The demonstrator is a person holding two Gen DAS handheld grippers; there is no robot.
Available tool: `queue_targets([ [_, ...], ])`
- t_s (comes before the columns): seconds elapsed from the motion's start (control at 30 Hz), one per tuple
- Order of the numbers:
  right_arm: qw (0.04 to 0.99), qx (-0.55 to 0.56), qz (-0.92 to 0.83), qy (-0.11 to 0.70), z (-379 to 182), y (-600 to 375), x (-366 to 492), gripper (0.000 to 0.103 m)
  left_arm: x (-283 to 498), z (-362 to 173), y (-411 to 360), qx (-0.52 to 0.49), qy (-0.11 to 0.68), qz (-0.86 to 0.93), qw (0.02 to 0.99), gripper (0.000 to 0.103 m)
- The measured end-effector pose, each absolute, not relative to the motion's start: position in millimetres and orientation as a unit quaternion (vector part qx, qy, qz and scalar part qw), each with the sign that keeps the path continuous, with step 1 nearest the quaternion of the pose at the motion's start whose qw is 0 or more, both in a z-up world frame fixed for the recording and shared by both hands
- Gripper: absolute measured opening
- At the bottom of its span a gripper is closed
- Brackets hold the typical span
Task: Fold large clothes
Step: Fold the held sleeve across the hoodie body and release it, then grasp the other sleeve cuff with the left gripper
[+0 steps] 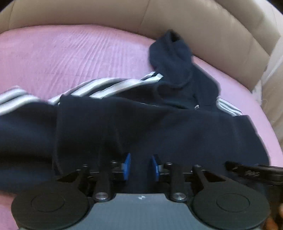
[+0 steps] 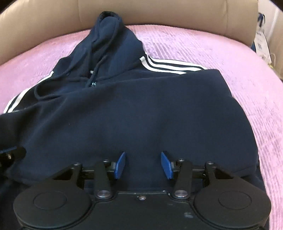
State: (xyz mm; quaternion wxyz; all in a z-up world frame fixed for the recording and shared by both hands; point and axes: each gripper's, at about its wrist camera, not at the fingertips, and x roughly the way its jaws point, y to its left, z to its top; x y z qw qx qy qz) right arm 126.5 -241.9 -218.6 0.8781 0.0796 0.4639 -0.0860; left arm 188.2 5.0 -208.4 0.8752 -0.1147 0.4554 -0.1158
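Matt navy fleece hoodie (image 2: 141, 109) lies on ribbed pink cloth bedspread (image 2: 221, 62), smooth leather headboard (image 2: 159, 12) behind.

Left tool (image 1: 140, 166) & right tool (image 2: 143, 165): black linkages, blue pads, silver screws, round discs

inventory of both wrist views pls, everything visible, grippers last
hoodie: 1, navy, lying on the bed cover, lower part folded up over the chest
hood: 1, navy, far end of the hoodie, towards the headboard
drawstring: 1 visible cord, navy, looping from the hood across the chest
sleeve stripes: three white lines per sleeve, on both sides of the hoodie
bed cover: 1, pink, ribbed, under the hoodie
headboard: 1, beige, padded, behind the bed
white item: 1, far right edge, too small to identify
left gripper: 1, black with blue pads, jaws apart over the hoodie
right gripper: 1, black with blue pads, jaws apart over the hoodie
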Motion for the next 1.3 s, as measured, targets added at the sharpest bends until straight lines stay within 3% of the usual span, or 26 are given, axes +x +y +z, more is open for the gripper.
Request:
queue_targets([
  [0.1, 0.875, 0.091, -0.090, 0.468, -217, -244, 127, 0.057, 189, -204, 21, -0.156, 0.464, -0.117, 0.864, 0.016],
  [0.23, 0.876, 0.081, -0.090, 0.466, -206, -240, 123, 0.057, 174, -177, 43, -0.170, 0.433, -0.111, 0.878, 0.019],
  [0.37, 0.897, 0.097, -0.060, 0.428, -188, -221, 104, 0.057, 133, -151, 91, -0.174, 0.394, -0.085, 0.898, 0.036],
  [0.63, 0.916, 0.081, 0.012, 0.393, -181, -151, 33, 0.057, 82, -136, 274, -0.236, 0.322, 0.161, 0.903, 0.044],
  [0.7, 0.914, 0.076, 0.018, 0.399, -186, -139, 26, 0.058, 73, -140, 322, -0.266, 0.304, 0.231, 0.885, 0.055],
  [0.8, 0.906, 0.082, 0.020, 0.415, -194, -128, 22, 0.058, 60, -148, 378, -0.309, 0.285, 0.298, 0.857, 0.057],
  [0.93, 0.901, 0.081, 0.013, 0.426, -198, -118, 25, 0.058, 56, -164, 421, -0.382, 0.266, 0.294, 0.835, 0.059],
  [1.07, 0.899, 0.077, 0.012, 0.431, -196, -110, 29, 0.058, 55, -183, 444, -0.444, 0.256, 0.251, 0.821, 0.078],
  [1.2, 0.901, 0.072, 0.015, 0.428, -191, -104, 29, 0.058, 77, -202, 447, -0.461, 0.257, 0.250, 0.812, 0.083],
  [1.27, 0.901, 0.071, 0.014, 0.427, -190, -102, 28, 0.058, 89, -203, 447, -0.450, 0.258, 0.252, 0.817, 0.082],
  [1.3, 0.901, 0.071, 0.013, 0.427, -189, -102, 28, 0.058, 95, -204, 447, -0.445, 0.260, 0.253, 0.819, 0.071],
])
